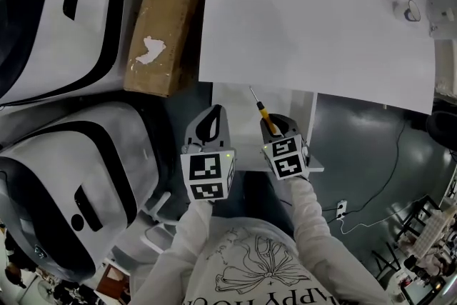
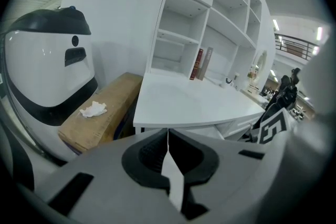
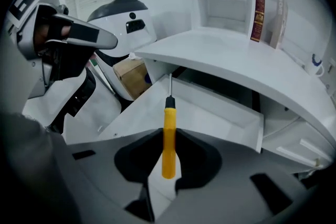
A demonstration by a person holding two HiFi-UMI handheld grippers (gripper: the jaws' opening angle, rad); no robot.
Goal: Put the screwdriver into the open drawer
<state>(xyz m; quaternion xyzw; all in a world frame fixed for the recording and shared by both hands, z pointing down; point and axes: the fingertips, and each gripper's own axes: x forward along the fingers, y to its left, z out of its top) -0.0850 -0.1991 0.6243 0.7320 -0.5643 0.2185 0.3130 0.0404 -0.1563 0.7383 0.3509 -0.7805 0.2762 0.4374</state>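
The drawer (image 1: pixel 232 102) stands pulled out from under the front edge of the white worktop (image 1: pixel 314 32). In the right gripper view its white bottom and side walls (image 3: pixel 231 126) are in plain sight. Behind the worktop a white shelf unit (image 2: pixel 178 34) rises in open compartments, and one of them holds a few upright books (image 2: pixel 202 64), a dark red one beside a paler one. To the left of the worktop a long cardboard box (image 1: pixel 168 18) lies shut, with a crumpled bit of white paper (image 1: pixel 150 50) on its top. Two big white machines with black bands (image 1: pixel 64 11) stand beyond it.

The right tongs (image 1: pixel 275 126) are gripping the screwdriver (image 1: pixel 263 113). The two dark pads are closed on the lower half of its yellow handle (image 3: pixel 169 134). The upper handle, black collar and thin metal shaft stick out past the tips. The tool runs in line with the tongs and points forward and down. From the head view its tip sits over the drawer, close to the worktop's edge, and it is held in the air rather than lying in the drawer.

The left tongs (image 1: pixel 212 121) hang just beside the right ones, at the drawer's left side. They are closed, pad against pad (image 2: pixel 168 136), well clear of the screwdriver
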